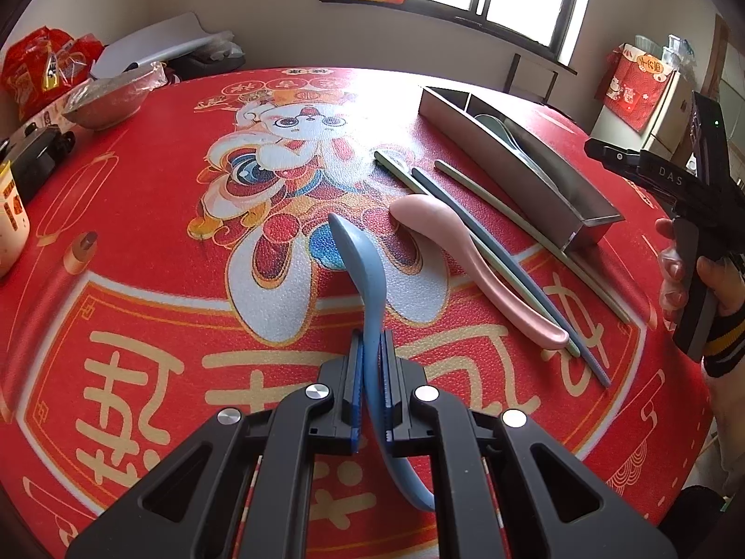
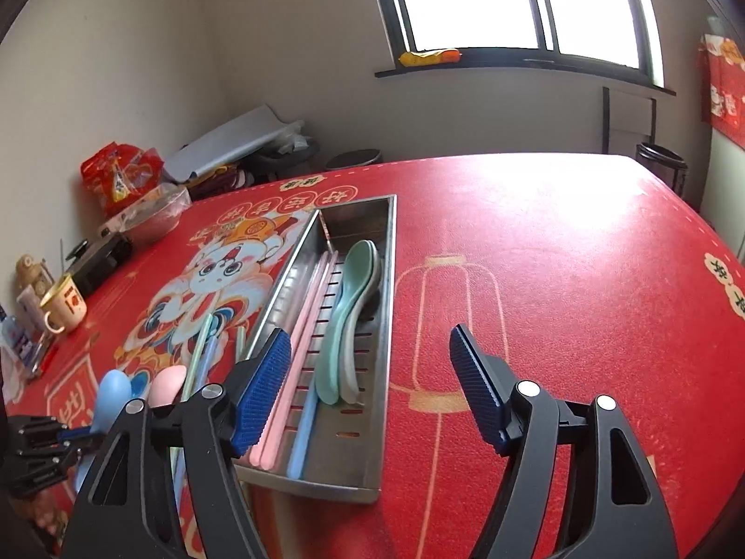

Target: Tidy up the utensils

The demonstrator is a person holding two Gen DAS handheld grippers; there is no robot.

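Observation:
My left gripper [image 1: 371,349] is shut on a blue spoon [image 1: 363,261] by its handle, bowl pointing away, held above the red tablecloth. A pink spoon [image 1: 465,251] and three chopsticks [image 1: 484,242] lie on the cloth beside the steel utensil tray [image 1: 517,177]. My right gripper [image 2: 368,363] is open and empty above the tray's near end [image 2: 372,419]. The tray holds a green spoon [image 2: 344,307], a pale spoon, pink chopsticks [image 2: 302,326] and a blue chopstick [image 2: 305,424]. The blue spoon [image 2: 109,396] and pink spoon [image 2: 165,384] show at lower left.
A metal bowl [image 1: 109,105], red snack bags [image 1: 42,65], a black box [image 1: 37,158] and a cup [image 2: 65,305] stand along the table's left edge. The right gripper and the hand holding it [image 1: 689,214] are at the right of the left wrist view.

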